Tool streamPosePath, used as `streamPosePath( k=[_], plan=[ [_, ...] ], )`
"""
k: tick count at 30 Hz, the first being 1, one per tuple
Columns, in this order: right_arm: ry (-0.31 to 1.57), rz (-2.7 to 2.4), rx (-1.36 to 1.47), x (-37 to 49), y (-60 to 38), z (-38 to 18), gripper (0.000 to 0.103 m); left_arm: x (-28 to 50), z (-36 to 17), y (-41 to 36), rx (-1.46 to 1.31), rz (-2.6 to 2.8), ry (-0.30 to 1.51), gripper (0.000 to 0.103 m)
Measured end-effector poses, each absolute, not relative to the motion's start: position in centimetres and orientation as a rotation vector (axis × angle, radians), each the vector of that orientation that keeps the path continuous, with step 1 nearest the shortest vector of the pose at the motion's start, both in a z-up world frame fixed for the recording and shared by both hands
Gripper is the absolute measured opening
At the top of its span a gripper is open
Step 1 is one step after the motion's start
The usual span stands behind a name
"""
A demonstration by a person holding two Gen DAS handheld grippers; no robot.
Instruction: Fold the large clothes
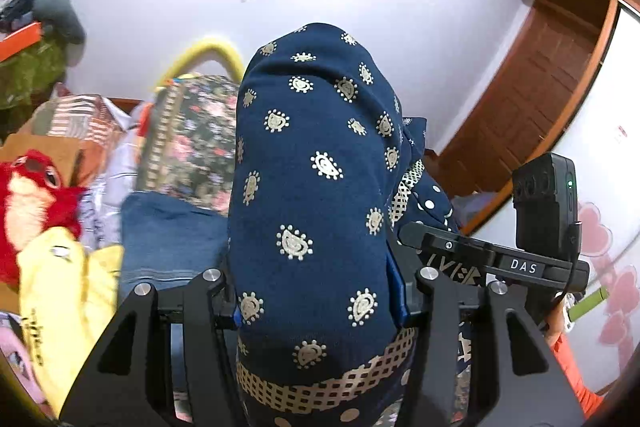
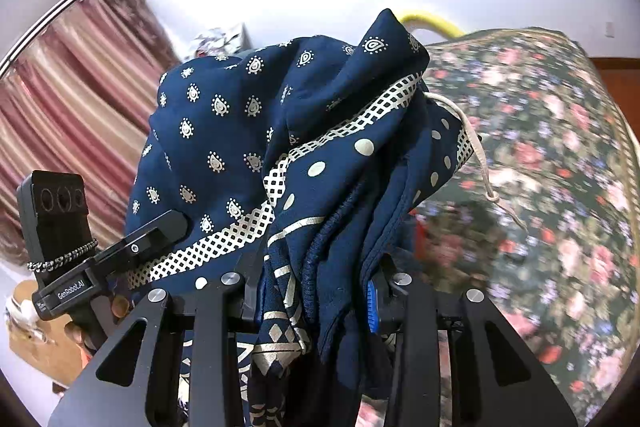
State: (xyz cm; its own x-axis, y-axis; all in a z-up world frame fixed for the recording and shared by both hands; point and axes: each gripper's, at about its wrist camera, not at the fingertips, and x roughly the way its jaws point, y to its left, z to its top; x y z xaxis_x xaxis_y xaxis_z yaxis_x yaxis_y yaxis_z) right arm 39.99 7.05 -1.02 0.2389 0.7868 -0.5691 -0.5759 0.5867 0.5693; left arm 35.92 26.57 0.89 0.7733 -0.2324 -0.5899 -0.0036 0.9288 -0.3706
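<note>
A large navy garment with cream paisley print and a cream lattice band is held up in the air. My left gripper is shut on a fold of it; the cloth drapes over the fingers and hides their tips. My right gripper is shut on a bunched edge of the same garment, whose folds hang down between the fingers. A cream drawstring dangles from its right side. The other gripper's body shows in each view.
A floral quilt fills the right of the right wrist view. A blue folded cloth, yellow cloth and a red plush toy lie at left. A wooden door and striped curtains border the room.
</note>
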Motion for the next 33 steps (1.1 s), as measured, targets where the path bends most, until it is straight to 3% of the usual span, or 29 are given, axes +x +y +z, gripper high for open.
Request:
streamPosePath(
  k=[8,18,21,28,33],
  plan=[
    [1.087,0.961,0.258,42.4,14.3,-5.4,0.032,35.5,-2.9,33.7,-0.461,-0.059,0.728,0.052],
    [1.205,0.856,0.062,43.5,18.1,-13.4,0.033,39.0,-13.6,38.6,-0.619,-0.026,0.889,0.053],
    [1.178,0.849,0.051,43.3,17.7,-14.1,0.036,39.1,-14.6,38.7,-0.583,-0.021,0.883,0.058],
    [1.059,0.75,-0.113,41.1,17.0,-12.2,0.055,37.5,-13.5,37.9,-0.525,0.001,0.888,0.062],
    [1.0,0.712,-0.239,39.3,16.6,-12.1,0.064,35.0,-11.5,35.9,-0.388,0.025,0.858,0.073]
  ],
)
